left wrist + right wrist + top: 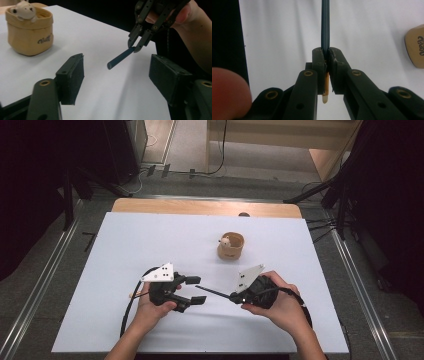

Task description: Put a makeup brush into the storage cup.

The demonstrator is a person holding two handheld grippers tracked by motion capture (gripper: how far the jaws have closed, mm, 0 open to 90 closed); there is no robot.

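Note:
A dark blue pencil point(212, 291) lies level just above the white table point(150, 245), and my right gripper point(232, 296) is shut on one end of it. In the right gripper view the pencil point(325, 25) runs straight out from that gripper point(326, 56), with a tan, pale-tipped stub behind the pads. My left gripper point(197, 290) is open and faces the pencil's free end. In the left gripper view the pencil point(121, 58) points into the gap of my left gripper point(116, 77), touching neither pad, with the right gripper point(135, 46) beyond it.
A tan fabric pouch point(230, 246) stands upright behind the grippers, near the table's middle. A small pale stuffed animal point(23, 10) peeks over the rim of the pouch point(30, 32). The pouch's edge point(415, 47) shows at the right of the right gripper view. Bare white surface surrounds the hands.

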